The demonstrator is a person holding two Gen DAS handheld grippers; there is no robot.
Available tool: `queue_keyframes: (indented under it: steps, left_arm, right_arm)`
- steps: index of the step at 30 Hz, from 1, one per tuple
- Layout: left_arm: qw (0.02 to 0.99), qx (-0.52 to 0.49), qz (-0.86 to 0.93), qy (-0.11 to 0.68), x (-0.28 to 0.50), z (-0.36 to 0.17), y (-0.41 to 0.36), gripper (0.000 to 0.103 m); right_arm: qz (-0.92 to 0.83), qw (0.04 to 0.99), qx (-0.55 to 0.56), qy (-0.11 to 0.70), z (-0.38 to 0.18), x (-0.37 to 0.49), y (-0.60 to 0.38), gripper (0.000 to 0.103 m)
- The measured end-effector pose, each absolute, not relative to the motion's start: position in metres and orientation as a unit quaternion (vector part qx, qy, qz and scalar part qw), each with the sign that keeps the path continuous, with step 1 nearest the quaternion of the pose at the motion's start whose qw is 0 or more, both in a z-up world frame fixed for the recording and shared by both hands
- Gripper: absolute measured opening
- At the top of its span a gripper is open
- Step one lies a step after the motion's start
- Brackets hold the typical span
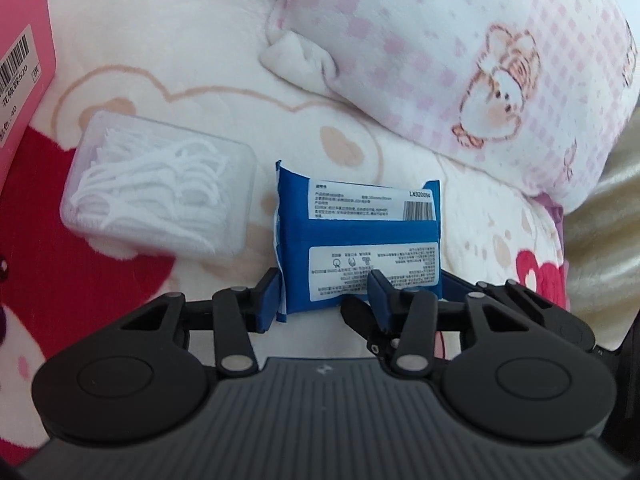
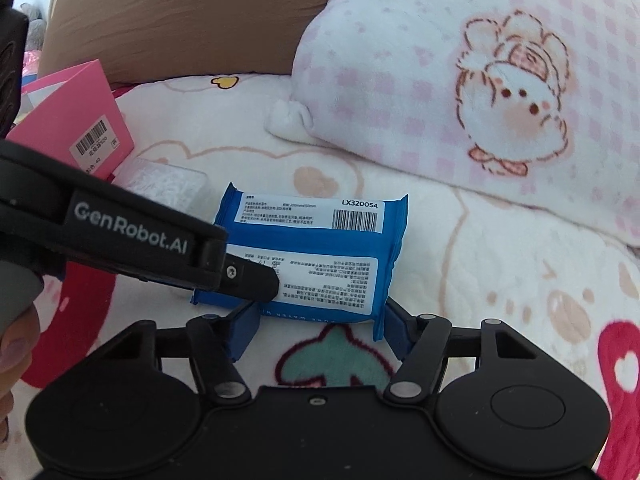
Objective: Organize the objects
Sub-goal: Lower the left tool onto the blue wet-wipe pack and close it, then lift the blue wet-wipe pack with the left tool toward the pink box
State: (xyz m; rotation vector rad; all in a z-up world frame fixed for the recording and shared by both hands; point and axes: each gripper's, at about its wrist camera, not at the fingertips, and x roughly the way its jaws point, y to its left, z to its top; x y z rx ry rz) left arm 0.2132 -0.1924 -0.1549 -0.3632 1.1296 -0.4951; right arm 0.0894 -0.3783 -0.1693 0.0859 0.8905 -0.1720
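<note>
A blue wipes pack [image 1: 352, 232] with white printed labels lies on the cartoon blanket [image 1: 192, 64]. My left gripper [image 1: 324, 300] is shut on the pack's left end, one blue pad at its side edge and the other on its label face. In the right wrist view the same pack [image 2: 320, 240] shows the left gripper's upper fingertip [image 2: 260, 280] pressing on its top; the lower finger is hidden. My right gripper [image 2: 318, 332] stands open at the pack's near edge. Its right pad is by the near right corner and its left pad sits under the near edge.
A clear box of white floss picks [image 1: 160, 196] lies left of the pack, beside a pink carton [image 1: 24, 80] with a barcode. A pink checked pillow [image 2: 480, 80] fills the right and a brown pillow [image 2: 180, 20] lies behind. A hand [image 2: 12, 340] shows at the left edge.
</note>
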Motion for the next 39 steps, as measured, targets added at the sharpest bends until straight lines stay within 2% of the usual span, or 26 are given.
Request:
queue_keyframes:
  steps: [14,26,29,34,37,38,39]
  left_arm:
    - [0.790,-0.133,-0.234,0.551,0.182,-0.148,-0.197,0.045]
    - [0.767,-0.075,-0.243,0.590,0.169,-0.146,-0.187,0.050]
    - [0.777,-0.046,-0.244,0.578,0.170,-0.143,-0.187,0.051]
    - [0.785,-0.090,-0.246,0.562,0.176,-0.149,-0.180,0.053]
    - [0.786,-0.104,-0.250,0.556,0.180,-0.153,-0.179,0.048]
    - [0.786,-0.107,-0.250,0.555,0.180,-0.153,-0.179,0.046]
    - [0.786,-0.107,-0.250,0.555,0.180,-0.152,-0.180,0.043]
  right_arm:
    - [-0.088,0.893,0.073,0.436,-0.166,0.059,-0.365,0.070]
    - [-0.068,0.883,0.080,0.457,-0.164,0.045,-0.339,0.082]
    - [-0.077,0.878,0.081,0.465,-0.166,0.047,-0.339,0.090]
    - [-0.091,0.876,0.081,0.467,-0.172,0.053,-0.348,0.093]
    - [-0.084,0.876,0.101,0.464,-0.173,0.055,-0.354,0.091]
    - [-0.081,0.877,0.098,0.464,-0.172,0.056,-0.353,0.087]
    - [-0.073,0.879,0.095,0.462,-0.171,0.055,-0.350,0.078]
